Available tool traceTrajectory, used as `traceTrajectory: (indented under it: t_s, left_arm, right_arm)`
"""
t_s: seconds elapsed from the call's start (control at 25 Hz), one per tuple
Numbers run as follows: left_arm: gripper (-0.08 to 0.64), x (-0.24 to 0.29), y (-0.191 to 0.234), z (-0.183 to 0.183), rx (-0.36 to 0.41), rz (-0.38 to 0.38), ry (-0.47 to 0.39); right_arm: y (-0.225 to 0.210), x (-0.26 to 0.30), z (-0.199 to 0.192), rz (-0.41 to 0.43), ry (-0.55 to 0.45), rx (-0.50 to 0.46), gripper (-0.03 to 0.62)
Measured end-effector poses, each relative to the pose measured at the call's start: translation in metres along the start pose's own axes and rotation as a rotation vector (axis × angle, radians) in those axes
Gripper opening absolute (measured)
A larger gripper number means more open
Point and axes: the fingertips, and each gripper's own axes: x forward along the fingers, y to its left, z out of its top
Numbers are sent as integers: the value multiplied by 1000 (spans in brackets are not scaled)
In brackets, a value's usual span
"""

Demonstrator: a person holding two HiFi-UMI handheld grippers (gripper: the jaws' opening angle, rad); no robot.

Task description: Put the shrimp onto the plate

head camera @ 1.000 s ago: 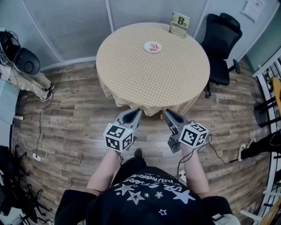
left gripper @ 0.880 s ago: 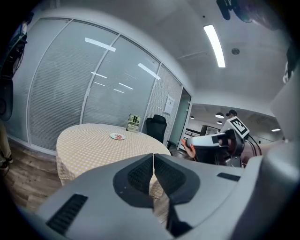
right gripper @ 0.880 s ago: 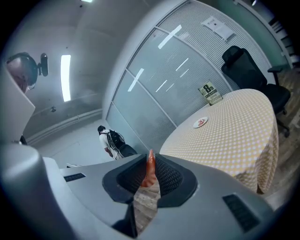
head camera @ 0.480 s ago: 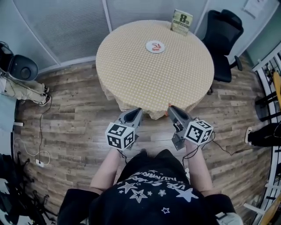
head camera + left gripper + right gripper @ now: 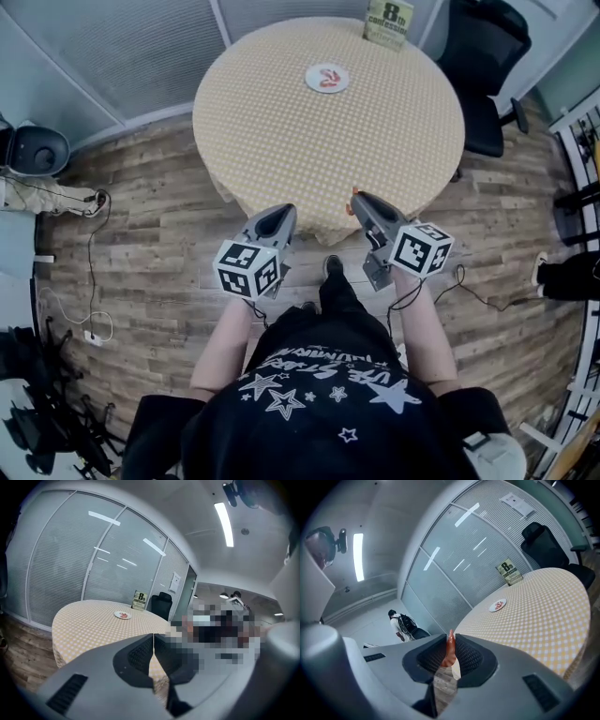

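Nearer the table (image 5: 319,141) the right tool (image 5: 355,196) has been carried, shrimp (image 5: 450,649) pinched; the plate (image 5: 312,77) lies far ahead, slightly leftward; the left tool (image 5: 284,209) is pressed together.

The gap between the claws and the desk (image 5: 281,122) has been closed. A second ago the left claw (image 5: 281,212) and the right claw (image 5: 355,197) were held at the hem of the hanging cloth (image 5: 314,225), over the wooden floor (image 5: 141,216). Their tips are now seen past that hem, over the near rim of the desk. The plate (image 5: 327,78) ahead of the claws has been brought somewhat nearer, though it is well apart from them. A shoe (image 5: 333,266) has been stepped forward and is now seen between the two claws, just behind their tips. The sign (image 5: 388,19) beyond the plate has been carried to the top edge of the head view and is partly cut off there.
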Motion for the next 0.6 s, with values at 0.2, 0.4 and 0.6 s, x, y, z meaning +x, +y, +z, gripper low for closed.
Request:
traceTrajectory:
  t_s: [0.2, 0.4, 0.6]
  left_arm:
    - [12, 33, 14, 11, 2, 32, 15]
    - [11, 70, 31, 27, -8, 71, 21]
    - [12, 98, 37, 38, 11, 96, 40]
  right_arm:
    - [-28, 23, 25, 29, 26, 11, 66]
    - [-60, 50, 53, 56, 55, 16, 66]
    - [-82, 68, 75, 91, 72, 20, 66]
